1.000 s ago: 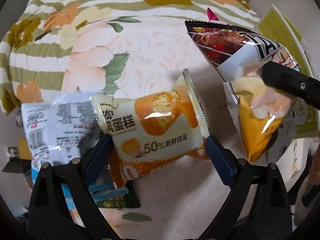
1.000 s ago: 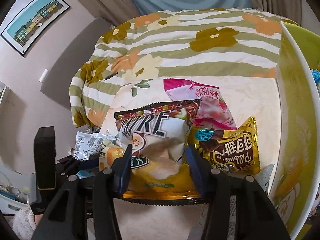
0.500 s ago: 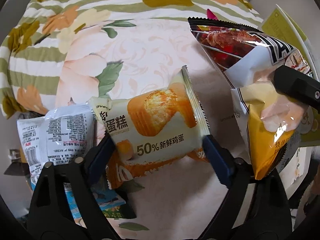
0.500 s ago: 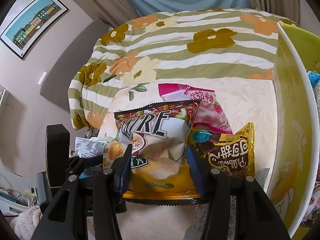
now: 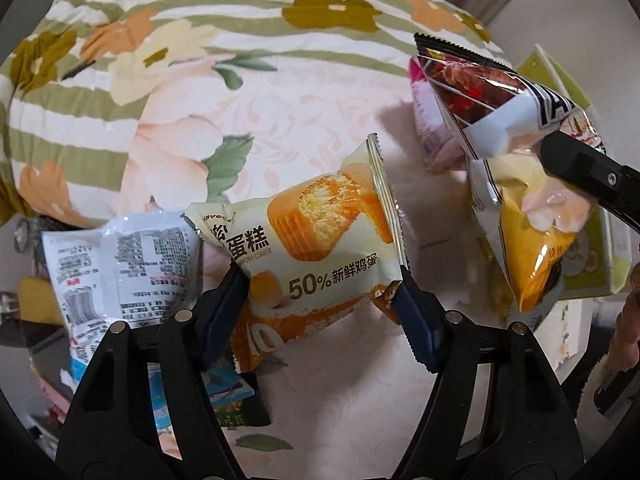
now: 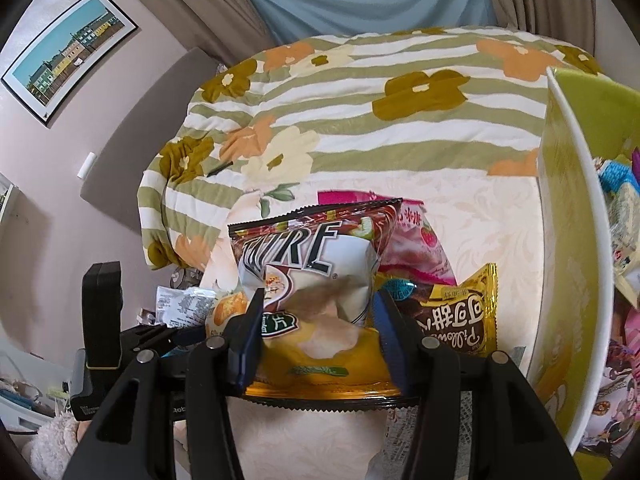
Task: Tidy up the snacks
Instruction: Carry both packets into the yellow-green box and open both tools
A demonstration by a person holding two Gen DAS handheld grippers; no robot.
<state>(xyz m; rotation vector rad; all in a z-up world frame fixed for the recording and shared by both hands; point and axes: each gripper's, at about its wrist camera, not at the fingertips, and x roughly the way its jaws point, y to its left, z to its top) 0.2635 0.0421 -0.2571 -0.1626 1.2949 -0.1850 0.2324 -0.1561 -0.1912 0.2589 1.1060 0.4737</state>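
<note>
The bed (image 6: 400, 128), under a flowered quilt, carried the scattered snacks; the yellow-green box (image 6: 568, 240) stood at its right edge, packets already inside. Taking the box as landmark: the chip bag (image 6: 320, 292) hung just left of its white wall, clamped between the fingers of the right tongs (image 6: 318, 340), long axis running up and away from them. The cake packet (image 5: 316, 240) lay farther left of the box, clamped across its width in the left tongs (image 5: 320, 300), long axis crosswise to the fingers. The right hand was therefore the nearer to the box, and the coming move judged to be a short carry rightward over the wall. The right wrist view showed the box interior and, between bag and box, a pink packet (image 6: 416, 248) and a brown-and-gold packet (image 6: 456, 320); the left wrist view showed instead a white packet (image 5: 120, 272) left of the cake, and only the box's outer face (image 5: 600, 264).
</note>
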